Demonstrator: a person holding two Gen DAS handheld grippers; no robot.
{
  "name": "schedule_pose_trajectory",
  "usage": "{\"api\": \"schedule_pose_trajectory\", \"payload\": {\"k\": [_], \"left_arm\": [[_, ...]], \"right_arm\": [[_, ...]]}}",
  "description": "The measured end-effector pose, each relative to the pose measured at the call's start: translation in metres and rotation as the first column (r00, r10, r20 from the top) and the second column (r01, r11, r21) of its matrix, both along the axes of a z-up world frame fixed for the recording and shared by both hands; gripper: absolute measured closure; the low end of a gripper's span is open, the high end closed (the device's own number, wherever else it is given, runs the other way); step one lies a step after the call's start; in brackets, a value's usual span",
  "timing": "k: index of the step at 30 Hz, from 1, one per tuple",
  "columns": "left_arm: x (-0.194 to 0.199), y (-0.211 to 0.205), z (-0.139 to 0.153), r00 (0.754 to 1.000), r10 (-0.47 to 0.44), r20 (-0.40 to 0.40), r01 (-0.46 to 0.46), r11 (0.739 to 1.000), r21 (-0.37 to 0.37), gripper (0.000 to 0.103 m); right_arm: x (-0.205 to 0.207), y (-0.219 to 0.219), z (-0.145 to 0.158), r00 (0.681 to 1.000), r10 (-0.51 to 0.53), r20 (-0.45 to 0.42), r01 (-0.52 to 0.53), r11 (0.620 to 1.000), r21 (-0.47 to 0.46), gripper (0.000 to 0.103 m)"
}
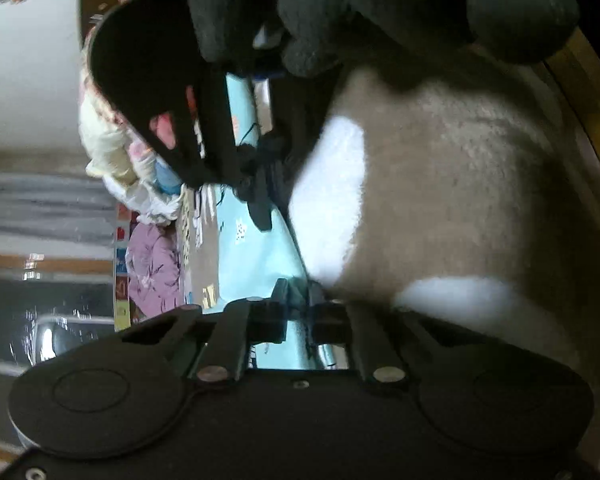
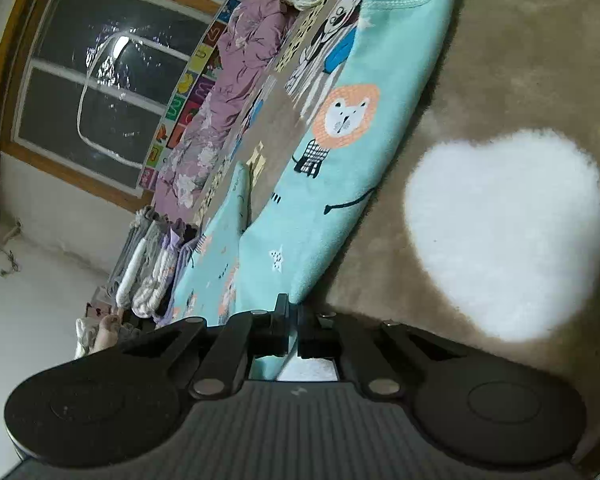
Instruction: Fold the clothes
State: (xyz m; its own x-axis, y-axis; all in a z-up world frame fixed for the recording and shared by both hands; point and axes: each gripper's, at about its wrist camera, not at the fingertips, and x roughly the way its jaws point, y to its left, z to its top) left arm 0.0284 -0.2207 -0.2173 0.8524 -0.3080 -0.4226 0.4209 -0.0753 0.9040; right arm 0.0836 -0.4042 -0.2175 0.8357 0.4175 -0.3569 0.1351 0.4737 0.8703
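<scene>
Turquoise animal-print garment (image 2: pixel 336 184) lies stretched on the tan heart-patterned rug (image 2: pixel 500 60), its long axis running straight away from the right gripper (image 2: pixel 293 312), whose jaws are clamped on its near edge. Left gripper (image 1: pixel 298 294) likewise looks pinched on turquoise cloth.

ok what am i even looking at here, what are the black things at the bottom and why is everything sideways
There is no robot here: a person holds a handheld two-finger gripper in each hand, and each gripper carries a wide-angle camera that looks forward along its fingers. The black shapes at the bottom are the grippers' own bodies. The pictures look tilted because the grippers are turned.

One picture is from the left gripper, the other from the right gripper. Both are shut on the turquoise garment, printed with cartoon animals, which lies on a tan fuzzy blanket with white hearts. In the left view, a dark gloved hand holds the other gripper.
</scene>
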Motion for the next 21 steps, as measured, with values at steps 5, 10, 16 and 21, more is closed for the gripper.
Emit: {"api": "schedule_pose_trajectory", "payload": {"k": [5,10,16,21], "left_arm": [[0.001,0.006,0.005,1.0,0.024,-0.014,-0.025,0.996,-0.088,0.101],[0.002,0.004,0.022,0.994,0.058,-0.087,-0.071,0.987,-0.147,0.083],[0.017,0.0,0.075,0.949,0.083,-0.306,-0.21,0.887,-0.41,0.067],[0.047,-0.006,0.075,0.89,0.114,-0.442,-0.348,0.796,-0.495,0.067]], "right_arm": [[-0.016,-0.015,0.009,0.995,-0.096,0.022,0.096,0.995,-0.005,0.082],[-0.015,-0.056,0.017,0.967,-0.251,0.039,0.253,0.966,-0.047,0.059],[0.008,-0.092,0.017,0.943,-0.333,0.013,0.333,0.942,-0.04,0.061],[0.028,-0.098,0.02,0.938,-0.348,0.005,0.346,0.932,-0.111,0.061]]}}
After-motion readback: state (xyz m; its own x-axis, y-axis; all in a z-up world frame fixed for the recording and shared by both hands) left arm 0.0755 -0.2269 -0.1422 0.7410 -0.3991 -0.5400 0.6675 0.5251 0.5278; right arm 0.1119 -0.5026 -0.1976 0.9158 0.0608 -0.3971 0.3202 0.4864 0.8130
